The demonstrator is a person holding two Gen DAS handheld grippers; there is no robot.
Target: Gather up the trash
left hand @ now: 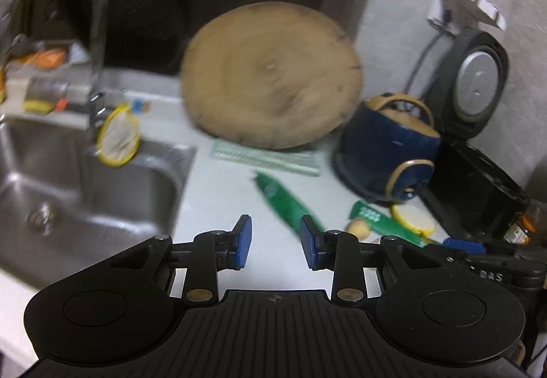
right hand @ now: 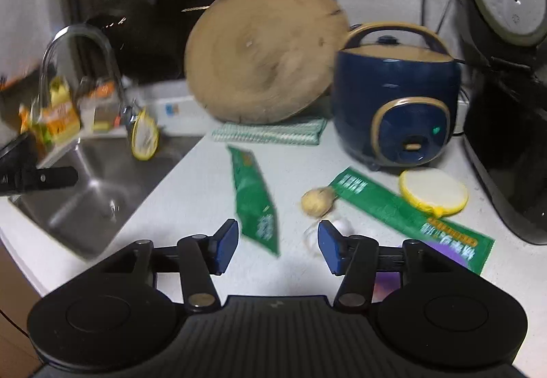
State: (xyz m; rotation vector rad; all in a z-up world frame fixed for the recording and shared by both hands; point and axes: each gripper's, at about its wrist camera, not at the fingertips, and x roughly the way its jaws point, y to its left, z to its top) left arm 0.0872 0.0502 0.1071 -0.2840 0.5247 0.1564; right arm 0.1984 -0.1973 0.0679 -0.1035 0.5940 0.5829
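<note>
Both tongs point forward and a little down over the white table (right hand: 191,179). The left tongs (left hand: 276,243) are open with nothing between the blue pads. The right tongs (right hand: 278,247) are open too, holding nothing.

The blue cooker (right hand: 396,97) stands at the back. Two green wrappers lie in front of it: one long wrapper (right hand: 254,203) to its left, one flat wrapper (right hand: 393,207) just before it. One small brown lump (right hand: 316,201) sits between them. One yellow lid (right hand: 433,191) lies by the cooker.
</note>
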